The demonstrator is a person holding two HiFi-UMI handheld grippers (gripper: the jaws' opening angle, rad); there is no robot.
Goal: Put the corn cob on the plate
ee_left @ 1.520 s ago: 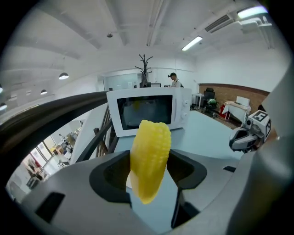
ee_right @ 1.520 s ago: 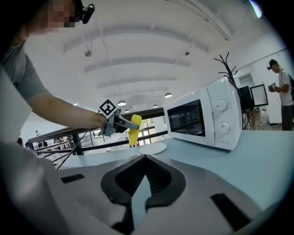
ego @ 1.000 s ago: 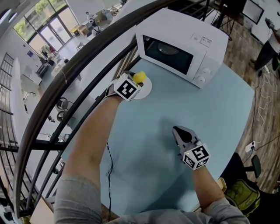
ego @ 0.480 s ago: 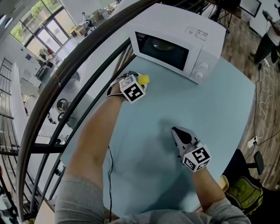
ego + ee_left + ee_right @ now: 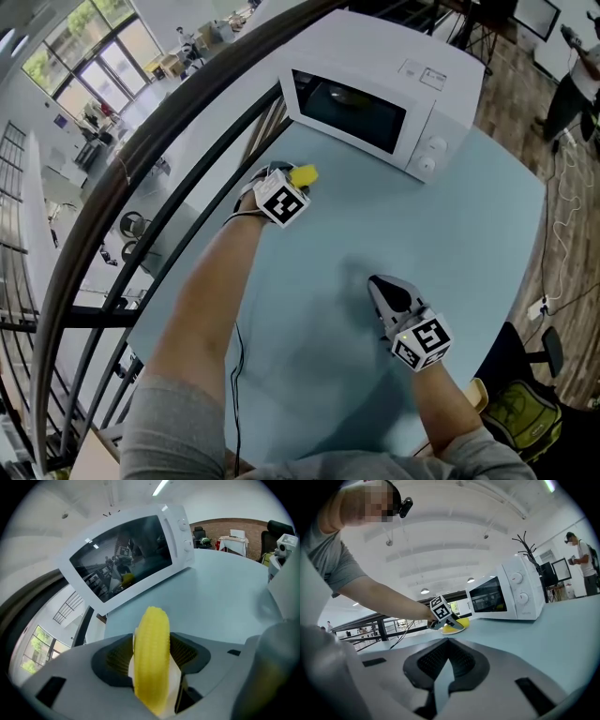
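Observation:
My left gripper [image 5: 292, 180] is shut on the yellow corn cob [image 5: 151, 653], which stands lengthwise between the two dark pads. In the head view the cob [image 5: 304, 174] pokes out past the marker cube, near the table's far left edge in front of the microwave. The right gripper view shows the cob [image 5: 459, 623] low over a small white plate [image 5: 453, 631], with the left gripper [image 5: 449, 623] tilted down onto it. My right gripper [image 5: 380, 286] rests over the middle of the table, jaws shut and empty [image 5: 443, 677].
A white microwave [image 5: 375, 84] with its door shut stands at the table's far edge, just beyond the plate. The pale blue table [image 5: 450, 244] spreads between the two grippers. A dark railing [image 5: 141, 159] runs along the left side. A person [image 5: 581, 564] stands far off right.
My left gripper has sunk a little with the corn cob, down onto the plate, which it now hides in the head view. The right gripper has stayed where it was.

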